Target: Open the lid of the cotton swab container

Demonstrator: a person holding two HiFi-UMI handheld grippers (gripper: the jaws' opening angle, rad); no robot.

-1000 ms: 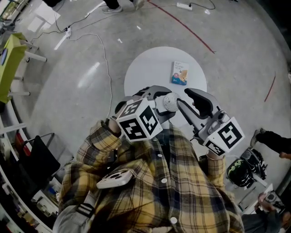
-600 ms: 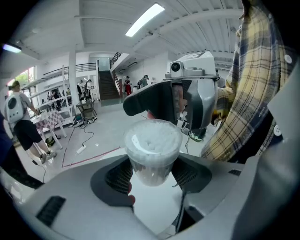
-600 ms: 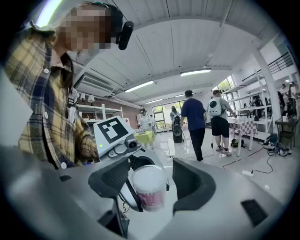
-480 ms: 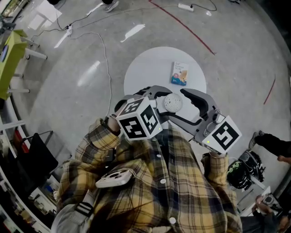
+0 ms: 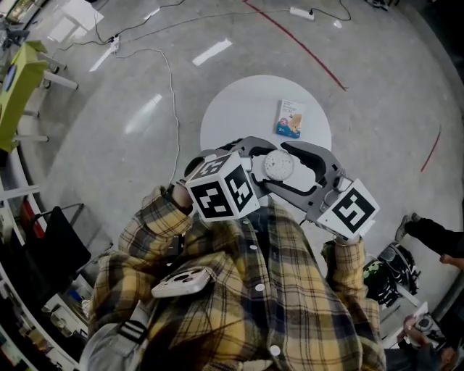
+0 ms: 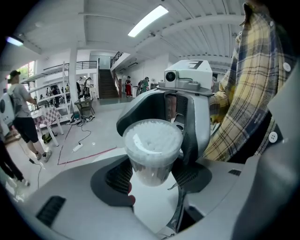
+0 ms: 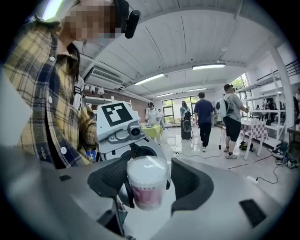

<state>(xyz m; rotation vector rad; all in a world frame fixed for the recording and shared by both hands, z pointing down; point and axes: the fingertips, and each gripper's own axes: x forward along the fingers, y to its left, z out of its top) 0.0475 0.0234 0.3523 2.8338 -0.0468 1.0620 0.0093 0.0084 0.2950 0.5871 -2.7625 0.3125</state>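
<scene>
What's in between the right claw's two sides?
The swab container, in the right gripper view. The right claw has just been opening round it.

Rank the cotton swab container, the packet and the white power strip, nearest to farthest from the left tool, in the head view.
1. cotton swab container, gripped in the left tool.
2. packet, beyond on the round table.
3. white power strip, far off on the floor.

Round white table (image 5: 232, 119); small printed packet (image 5: 288, 118), maybe card, flat on it. Green table (image 5: 14, 94) well apart, left.
</scene>
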